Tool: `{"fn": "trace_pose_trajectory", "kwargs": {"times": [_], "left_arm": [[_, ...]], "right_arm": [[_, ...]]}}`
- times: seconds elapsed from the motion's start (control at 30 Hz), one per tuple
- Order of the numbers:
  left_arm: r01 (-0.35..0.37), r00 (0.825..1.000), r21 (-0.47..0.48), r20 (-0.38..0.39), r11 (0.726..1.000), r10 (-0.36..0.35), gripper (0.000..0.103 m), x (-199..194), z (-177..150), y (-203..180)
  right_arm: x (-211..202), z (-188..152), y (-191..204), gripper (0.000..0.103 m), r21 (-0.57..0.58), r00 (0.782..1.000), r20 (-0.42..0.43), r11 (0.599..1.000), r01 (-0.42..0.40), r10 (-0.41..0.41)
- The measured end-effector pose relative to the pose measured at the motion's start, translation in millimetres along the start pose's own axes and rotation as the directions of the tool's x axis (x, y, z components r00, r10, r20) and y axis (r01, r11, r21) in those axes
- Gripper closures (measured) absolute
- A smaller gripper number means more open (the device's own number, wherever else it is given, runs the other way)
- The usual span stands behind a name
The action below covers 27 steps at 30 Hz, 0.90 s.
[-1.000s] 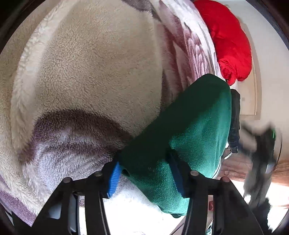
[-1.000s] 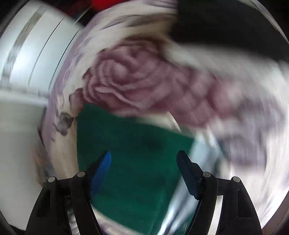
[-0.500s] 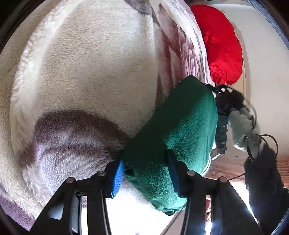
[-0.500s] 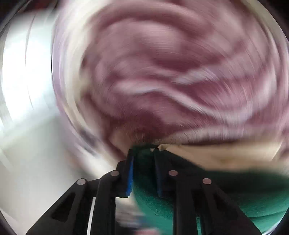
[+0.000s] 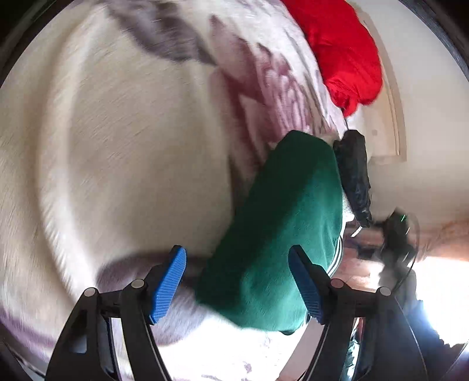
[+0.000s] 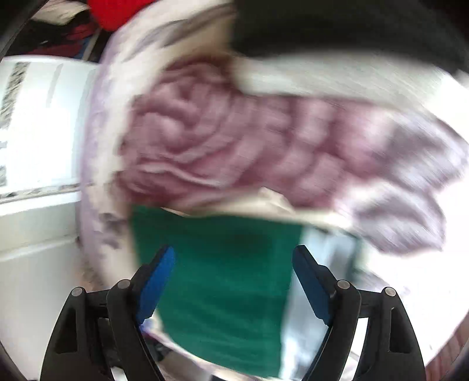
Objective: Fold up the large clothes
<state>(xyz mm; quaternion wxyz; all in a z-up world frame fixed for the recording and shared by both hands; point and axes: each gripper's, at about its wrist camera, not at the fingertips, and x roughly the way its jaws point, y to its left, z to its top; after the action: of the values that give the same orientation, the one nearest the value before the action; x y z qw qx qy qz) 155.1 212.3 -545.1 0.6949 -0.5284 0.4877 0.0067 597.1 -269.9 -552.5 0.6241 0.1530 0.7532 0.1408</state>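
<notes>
A folded green fleece garment [image 5: 281,234] lies on a cream blanket with purple flowers [image 5: 123,152]. My left gripper [image 5: 237,281] is open, its blue pads on either side of the garment's near end, not pinching it. In the right wrist view the same green garment [image 6: 222,275] lies flat on the flowered blanket [image 6: 263,140]. My right gripper [image 6: 234,281] is open wide above it, the pads apart from the cloth. This view is blurred by motion.
A red garment [image 5: 343,49] lies at the far end of the blanket by a pale wall. A black object [image 5: 353,170] sits beyond the green garment. A black garment [image 6: 337,26] lies at the top of the right view; white furniture [image 6: 38,123] stands left.
Both grippers have opened and let go of the green garment. The right gripper, shut on its edge half a second ago, has pulled back and up. The left has opened wide.
</notes>
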Motion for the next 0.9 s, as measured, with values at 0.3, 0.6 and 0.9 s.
{"fn": "trace_pose_trajectory", "kwargs": {"times": [0.3, 0.6, 0.9], "left_arm": [[-0.165, 0.981, 0.284, -0.053, 0.944, 0.188, 0.032, 64.7, 28.4, -58.9], [-0.185, 0.966, 0.325, -0.116, 0.928, 0.233, 0.032, 78.1, 14.4, -66.5], [-0.209, 0.952, 0.332, -0.145, 0.920, 0.269, 0.032, 73.7, -0.6, -66.4]], "right_arm": [[60.4, -70.9, -94.7, 0.089, 0.272, 0.987, 0.072, 0.949, -0.161, 0.147], [25.1, -97.3, -137.3, 0.069, 0.349, 0.980, 0.120, 0.918, -0.189, 0.156], [68.8, -206.2, -153.9, 0.034, 0.497, 0.981, 0.041, 0.848, -0.186, 0.191]]}}
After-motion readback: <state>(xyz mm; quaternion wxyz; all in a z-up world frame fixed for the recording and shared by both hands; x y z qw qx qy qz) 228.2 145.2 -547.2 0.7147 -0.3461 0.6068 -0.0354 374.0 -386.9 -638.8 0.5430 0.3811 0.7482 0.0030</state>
